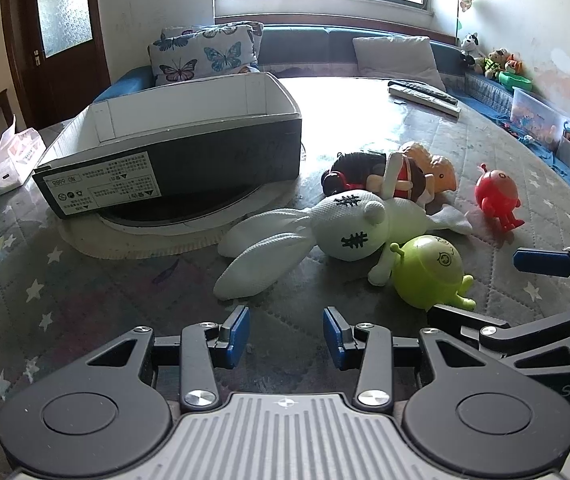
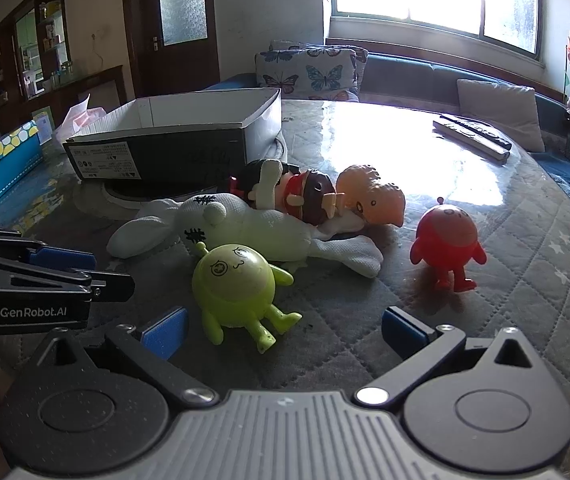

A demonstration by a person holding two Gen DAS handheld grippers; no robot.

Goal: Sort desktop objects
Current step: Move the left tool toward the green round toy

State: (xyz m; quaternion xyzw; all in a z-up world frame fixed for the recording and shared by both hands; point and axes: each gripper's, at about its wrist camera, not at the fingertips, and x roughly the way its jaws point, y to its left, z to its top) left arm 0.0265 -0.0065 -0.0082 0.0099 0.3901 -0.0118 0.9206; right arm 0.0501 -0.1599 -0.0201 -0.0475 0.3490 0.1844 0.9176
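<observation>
Box (image 1: 189, 160) looks empty; 5 toys ahead unsorted, green toy (image 2: 233, 284) nearest right gripper (image 2: 283, 332). Both grippers, including left gripper (image 1: 286, 334), spread, empty.

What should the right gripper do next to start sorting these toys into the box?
Probably ease the right gripper forward and down around the green toy. Its jaws stand open and hold nothing, and that toy lies on its back closest, nearly in line between the fingers. The box behind looks open-topped, and the left gripper is open too, facing the white plush rabbit.
</observation>
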